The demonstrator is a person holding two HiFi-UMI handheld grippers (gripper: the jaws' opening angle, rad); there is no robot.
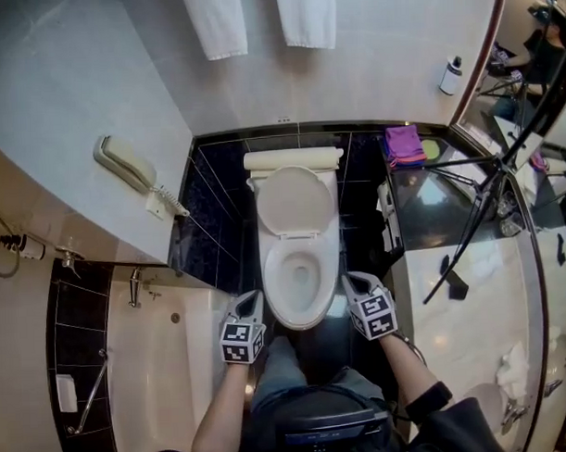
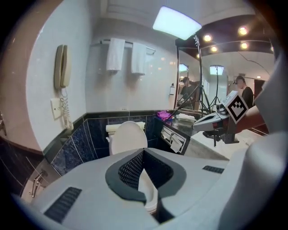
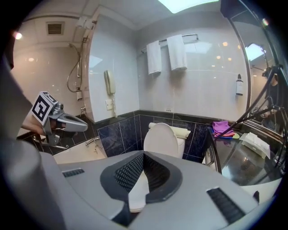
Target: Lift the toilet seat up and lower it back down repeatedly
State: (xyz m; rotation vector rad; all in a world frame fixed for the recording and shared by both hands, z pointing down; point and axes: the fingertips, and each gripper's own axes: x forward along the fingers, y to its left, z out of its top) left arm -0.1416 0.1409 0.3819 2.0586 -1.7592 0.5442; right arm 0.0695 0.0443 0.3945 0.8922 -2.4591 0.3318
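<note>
I hold my left gripper (image 1: 252, 298) and right gripper (image 1: 354, 282) out in front of me, side by side and well apart, both pointing forward and somewhat down. The jaws of each are closed tip to tip, with nothing caught between them. My left forearm (image 1: 218, 413) is bare. A dark sleeve (image 1: 449, 417) covers my right arm, stopping short of the wrist.

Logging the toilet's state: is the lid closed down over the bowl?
No: in the head view the lid stands raised at the back and the bowl lies open below it.
</note>
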